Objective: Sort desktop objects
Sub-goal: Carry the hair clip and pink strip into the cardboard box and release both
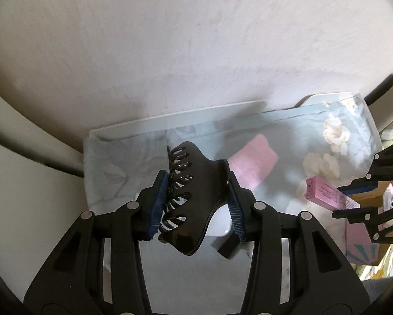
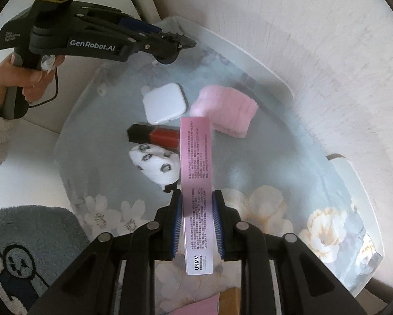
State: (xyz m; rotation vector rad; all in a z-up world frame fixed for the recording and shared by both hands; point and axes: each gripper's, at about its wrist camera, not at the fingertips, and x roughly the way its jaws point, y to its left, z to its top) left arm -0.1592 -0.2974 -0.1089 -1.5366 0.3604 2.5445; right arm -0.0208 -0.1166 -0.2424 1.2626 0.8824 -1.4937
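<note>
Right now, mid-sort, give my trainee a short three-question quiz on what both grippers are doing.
1. True or false: the left gripper has its jaws shut on a black hair claw clip.
2. What does the right gripper hold? A) a red lip gloss tube B) a pink box C) a white charger
3. Fill in: the pink towel lies on the floral ____.

Key: 1 true; 2 B; 3 cloth.
</note>
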